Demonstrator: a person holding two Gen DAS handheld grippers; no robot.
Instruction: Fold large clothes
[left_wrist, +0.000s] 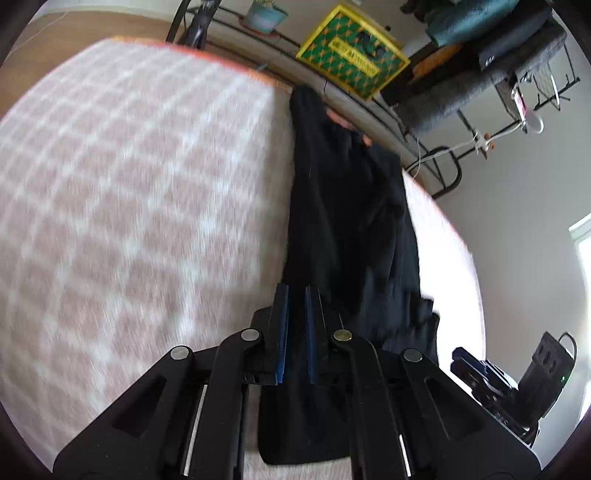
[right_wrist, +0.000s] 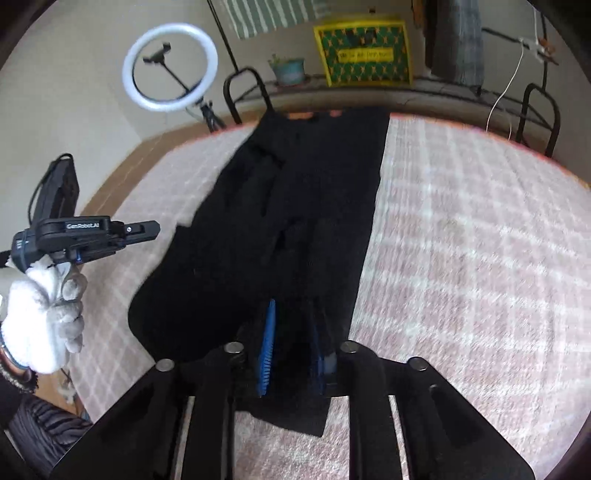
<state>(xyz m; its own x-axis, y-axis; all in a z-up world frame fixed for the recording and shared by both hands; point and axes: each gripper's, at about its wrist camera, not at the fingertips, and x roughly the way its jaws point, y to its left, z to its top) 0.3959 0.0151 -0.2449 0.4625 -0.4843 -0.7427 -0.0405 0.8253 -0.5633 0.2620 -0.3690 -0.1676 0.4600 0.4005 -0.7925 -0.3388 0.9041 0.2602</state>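
A large black garment (left_wrist: 347, 221) lies stretched out long on a pink and white checked bed cover (left_wrist: 129, 203). My left gripper (left_wrist: 296, 291) has its blue-padded fingers close together, pinching the garment's near edge. In the right wrist view the black garment (right_wrist: 295, 206) runs away from me, and my right gripper (right_wrist: 293, 314) is closed on its near end, with cloth between the blue pads. The left gripper's body (right_wrist: 88, 232), held by a white-gloved hand (right_wrist: 44, 314), shows at the left of that view.
The bed cover (right_wrist: 480, 258) spreads wide on both sides. Behind the bed stand a black metal frame (right_wrist: 243, 92), a yellow and green crate (right_wrist: 364, 51), a potted plant (right_wrist: 288, 68) and a ring light (right_wrist: 170, 66). A white cable (right_wrist: 506, 92) hangs at the right.
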